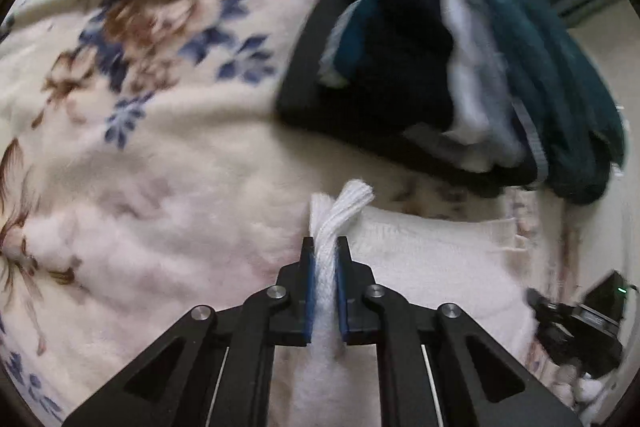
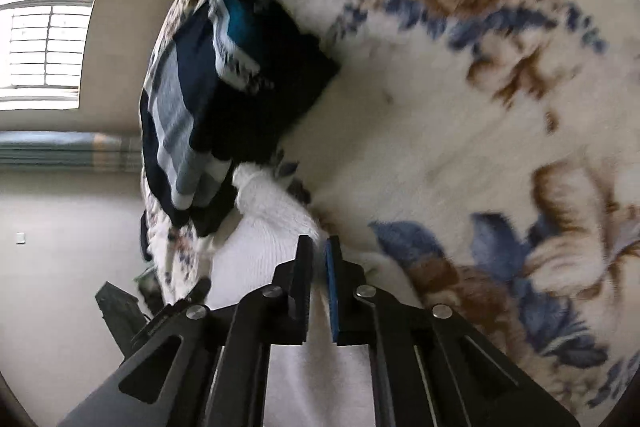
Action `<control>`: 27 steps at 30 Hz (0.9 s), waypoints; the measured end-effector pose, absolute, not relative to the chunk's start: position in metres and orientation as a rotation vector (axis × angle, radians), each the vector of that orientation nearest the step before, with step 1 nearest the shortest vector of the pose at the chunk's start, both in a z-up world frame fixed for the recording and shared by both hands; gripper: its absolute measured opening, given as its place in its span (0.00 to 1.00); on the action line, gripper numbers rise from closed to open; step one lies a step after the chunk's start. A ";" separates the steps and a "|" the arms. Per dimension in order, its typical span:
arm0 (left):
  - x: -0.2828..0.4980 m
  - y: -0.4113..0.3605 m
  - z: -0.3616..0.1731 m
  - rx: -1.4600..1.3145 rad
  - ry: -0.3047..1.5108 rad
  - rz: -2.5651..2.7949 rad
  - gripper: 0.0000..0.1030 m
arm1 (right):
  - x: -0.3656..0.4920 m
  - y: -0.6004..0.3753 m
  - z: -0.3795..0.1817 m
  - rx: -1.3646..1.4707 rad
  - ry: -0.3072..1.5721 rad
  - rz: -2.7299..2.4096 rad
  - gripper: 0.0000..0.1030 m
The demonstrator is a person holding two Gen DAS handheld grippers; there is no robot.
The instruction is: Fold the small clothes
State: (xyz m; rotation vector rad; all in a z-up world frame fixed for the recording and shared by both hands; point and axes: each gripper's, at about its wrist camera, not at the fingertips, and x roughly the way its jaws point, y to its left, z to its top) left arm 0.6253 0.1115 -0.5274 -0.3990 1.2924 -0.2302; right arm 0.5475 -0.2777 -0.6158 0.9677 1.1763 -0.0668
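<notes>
Both grippers grip the white knit garment [image 1: 420, 251] lying on the floral blanket [image 1: 160, 147] beside the dark clothes pile [image 1: 440, 47]: left gripper [image 1: 325, 245] pinching a bunched edge, right gripper [image 2: 318, 245] pinching another (fold starting, likely). Next: carry both edges across evenly.

grippers [image 1: 325, 247]: 2 | white knit garment [image 1: 420, 255]: 1 | floral blanket [image 1: 160, 147]: 1 | dark clothes pile [image 1: 440, 47]: 1
</notes>
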 end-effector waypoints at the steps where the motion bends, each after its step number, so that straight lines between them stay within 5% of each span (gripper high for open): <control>1: 0.629 0.111 -0.539 -0.410 1.326 -0.241 0.06 | 0.549 -0.277 -0.619 0.947 1.197 -0.082 0.06; 5: 0.637 0.120 -0.546 -0.554 1.363 -0.277 0.10 | 0.565 -0.272 -0.634 0.930 1.311 -0.026 0.09; 7: 0.636 0.130 -0.537 -0.626 1.335 -0.295 0.17 | 0.571 -0.277 -0.625 0.941 1.291 0.011 0.26; 9: 0.637 0.141 -0.531 -0.695 1.304 -0.312 0.31 | 0.580 -0.282 -0.620 0.955 1.262 0.043 0.60; 10: 0.639 0.143 -0.531 -0.711 1.297 -0.320 0.40 | 0.587 -0.283 -0.623 0.959 1.265 0.065 0.62; 14: 0.652 0.133 -0.533 -0.608 1.351 -0.305 0.41 | 0.616 -0.272 -0.640 0.859 1.381 0.077 0.61; 16: 0.655 0.119 -0.524 -0.479 1.337 -0.300 0.41 | 0.621 -0.264 -0.632 0.773 1.370 0.100 0.55; 18: 0.655 0.109 -0.514 -0.399 1.320 -0.307 0.41 | 0.622 -0.255 -0.623 0.677 1.359 0.097 0.14; 19: 0.654 0.104 -0.511 -0.372 1.315 -0.313 0.41 | 0.621 -0.250 -0.620 0.644 1.362 0.105 0.06; 23: 0.652 0.086 -0.513 -0.282 1.312 -0.319 0.39 | 0.614 -0.243 -0.606 0.601 1.291 0.102 0.00; 25: 0.649 0.081 -0.512 -0.262 1.300 -0.324 0.24 | 0.614 -0.245 -0.600 0.626 1.286 0.111 0.00; 27: 0.648 0.082 -0.511 -0.266 1.292 -0.323 0.22 | 0.617 -0.246 -0.601 0.660 1.307 0.125 0.03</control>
